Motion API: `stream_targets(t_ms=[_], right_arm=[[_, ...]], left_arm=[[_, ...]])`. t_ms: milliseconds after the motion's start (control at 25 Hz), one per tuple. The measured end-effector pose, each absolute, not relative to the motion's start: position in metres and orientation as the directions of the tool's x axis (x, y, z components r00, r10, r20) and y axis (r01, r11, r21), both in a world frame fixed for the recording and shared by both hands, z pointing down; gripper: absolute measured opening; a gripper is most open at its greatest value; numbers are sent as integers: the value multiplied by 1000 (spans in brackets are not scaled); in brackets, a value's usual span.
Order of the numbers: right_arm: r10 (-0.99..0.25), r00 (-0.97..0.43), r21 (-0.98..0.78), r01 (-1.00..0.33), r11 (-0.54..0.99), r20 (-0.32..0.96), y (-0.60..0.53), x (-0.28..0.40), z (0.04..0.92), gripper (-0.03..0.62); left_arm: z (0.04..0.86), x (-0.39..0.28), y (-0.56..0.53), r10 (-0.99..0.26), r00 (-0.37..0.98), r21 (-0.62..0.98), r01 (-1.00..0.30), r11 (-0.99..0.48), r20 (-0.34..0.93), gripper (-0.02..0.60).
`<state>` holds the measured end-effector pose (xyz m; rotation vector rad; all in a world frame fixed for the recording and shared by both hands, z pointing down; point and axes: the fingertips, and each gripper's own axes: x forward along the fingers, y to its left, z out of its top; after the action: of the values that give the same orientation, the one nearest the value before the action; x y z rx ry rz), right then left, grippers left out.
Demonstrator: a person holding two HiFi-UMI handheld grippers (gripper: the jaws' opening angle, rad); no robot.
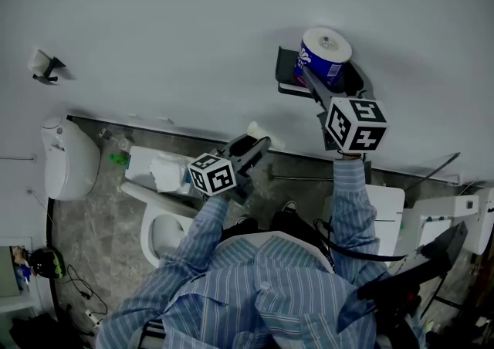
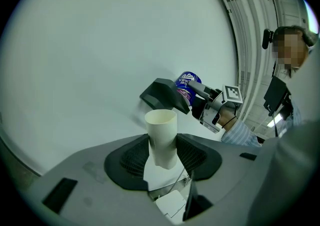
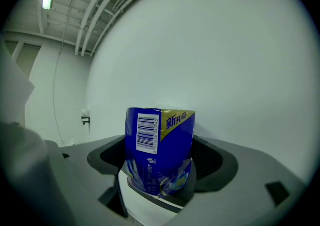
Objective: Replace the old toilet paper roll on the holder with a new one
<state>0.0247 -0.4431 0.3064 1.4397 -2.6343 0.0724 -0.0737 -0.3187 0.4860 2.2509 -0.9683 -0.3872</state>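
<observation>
Grips the new roll [image 3: 159, 145] with the right gripper [image 3: 160, 165], jaws pressed on its two sides, blue wrapper not yet removed; holds it upright, end face up, at the upper right edge of the holder [image 1: 287, 69] on the wall [image 1: 193, 31] (seated there or only brought up against it, impossible to tell from these views). Pinches the old cardboard tube [image 2: 161, 137] in the left gripper [image 2: 162, 154], pads closed on its lower half, open end upward; keeps it low and to the left, well apart from the holder.

Probably light and soft, the new roll; likely to give under pressure, so best taken across the middle of its sides, as now, with a mild squeeze and no more; glossy film around it, so probably slippery, and apt to slide if the grip loosens; safer to hold from the sides than by the end faces.

Lighter again, by the look of it, the tube; thin-walled and easy to crush; best held low on its wall and gently.
</observation>
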Motion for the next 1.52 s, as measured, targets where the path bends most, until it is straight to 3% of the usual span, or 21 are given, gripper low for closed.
stream_targets(t_ms=[400,680,1080,1520], right_arm=[[-854,-520,-163,-845,509,27,-419,49,283,393],[-887,-460,-331,-831,446,-42,-395,106,283,393],[-934,-356,-500,-806,316,-18,-384,154,312,393],[-934,-358,-713,-654,253,-3,-382,190,375,393]], left_arm=[[484,-92,-304,-725,689,668,-532,-520,-16,173],[486,-71,-301,-690,724,666,-509,-546,-12,173],[491,-54,-310,-640,768,679,-464,-569,-11,173],[493,-26,-311,-626,780,666,-470,-579,6,173]])
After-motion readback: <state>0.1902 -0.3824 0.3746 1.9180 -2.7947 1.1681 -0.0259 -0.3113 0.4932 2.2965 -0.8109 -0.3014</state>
